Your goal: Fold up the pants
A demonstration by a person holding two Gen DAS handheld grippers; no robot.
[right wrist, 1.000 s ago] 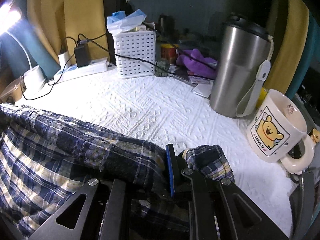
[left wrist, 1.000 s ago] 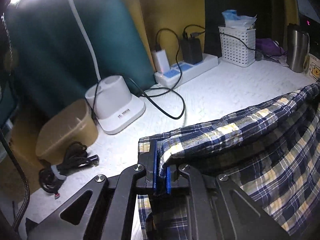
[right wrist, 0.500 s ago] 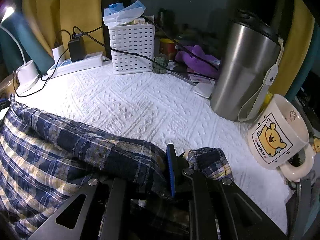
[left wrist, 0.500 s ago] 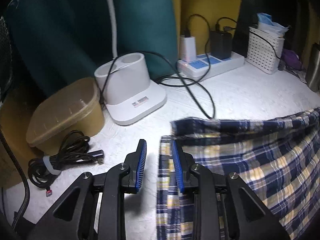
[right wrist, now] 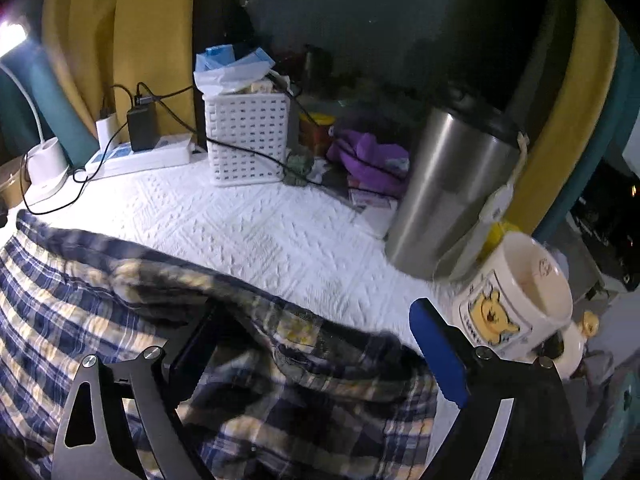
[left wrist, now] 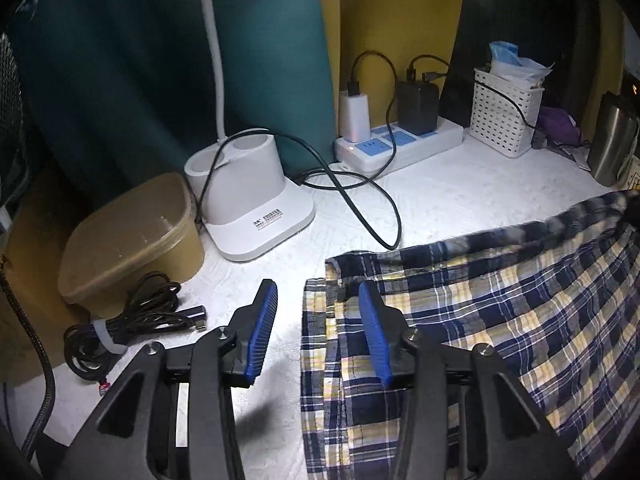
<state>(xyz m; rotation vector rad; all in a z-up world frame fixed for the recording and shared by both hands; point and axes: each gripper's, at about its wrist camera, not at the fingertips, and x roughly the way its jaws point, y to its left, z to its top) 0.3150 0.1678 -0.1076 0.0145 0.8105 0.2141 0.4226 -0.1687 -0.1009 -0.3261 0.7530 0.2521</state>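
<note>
A: Status of the left tool [left wrist: 316,312]?

B: Its jaws stand partly apart and have just been opening. The 2 blue ribbed pads [left wrist: 262,332] press on nothing. The right-hand pad sits over the edge of the navy, yellow and white plaid cotton pants [left wrist: 500,320]; the other is over the bare white textured surface [left wrist: 280,280].

A: Status of the right tool [right wrist: 320,344]?

B: Jaws wide, and just opened. The plaid cloth lies loose across the gap. Only 1 blue pad [right wrist: 438,354] is visible; the opposite finger is buried under the folded hem. Cloth here is motion-blurred, so the weave is hard to read.

A: Location of the pants?

B: Flat on the surface, spanning between both tools, with a folded-over band along the far edge. The near portion is cut off by the bottom of both views.

A: Other items?

B: Left wrist view: white lamp base [left wrist: 250,196] with its neck running out of frame at the top, tan lidded plastic container [left wrist: 128,240], bundled black cable [left wrist: 124,320], white power strip [left wrist: 400,142] with 2 chargers. Right wrist view: white perforated plastic basket [right wrist: 248,140], stainless steel tumbler [right wrist: 444,196], cream bear-print ceramic mug [right wrist: 516,300] just beside the tumbler. Items behind the basket are too dark to identify.
</note>
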